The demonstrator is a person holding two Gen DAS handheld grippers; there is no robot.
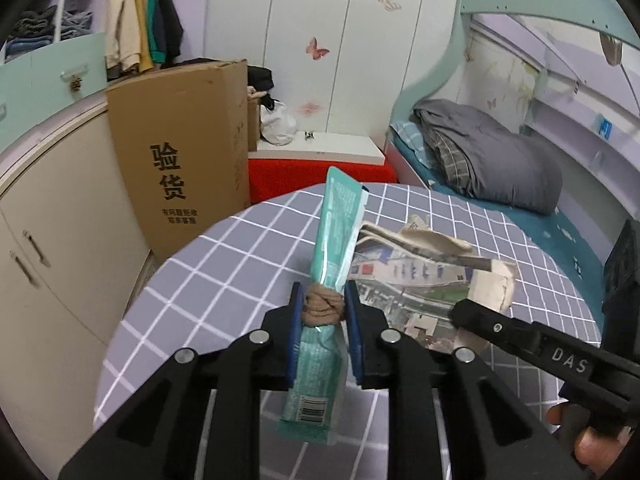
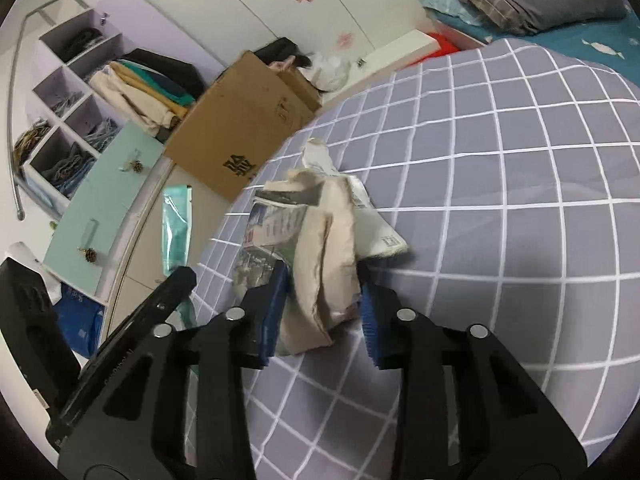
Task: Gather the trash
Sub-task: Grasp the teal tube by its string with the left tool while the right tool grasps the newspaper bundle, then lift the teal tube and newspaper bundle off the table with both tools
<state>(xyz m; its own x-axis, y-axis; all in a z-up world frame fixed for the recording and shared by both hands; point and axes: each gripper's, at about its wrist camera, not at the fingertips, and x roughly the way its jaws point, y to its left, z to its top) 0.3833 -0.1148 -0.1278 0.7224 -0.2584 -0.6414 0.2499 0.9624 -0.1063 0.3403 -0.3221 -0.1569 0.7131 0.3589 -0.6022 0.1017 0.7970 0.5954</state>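
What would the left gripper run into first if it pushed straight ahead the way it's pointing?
Most likely the checked tablecloth just beyond the teal wrapper that the left gripper already pinches; the crumpled newspaper lies slightly right of that line. Depth is uncertain.

A round table covered with a grey cloth checked in white lines carries the things. A crumpled newspaper with colour photographs lies on it, and the cloth around the newspaper is bare on every side. From the right wrist view the newspaper sits near the table's far-left rim, the side closest to the brown cardboard box that stands on the floor beyond the edge.
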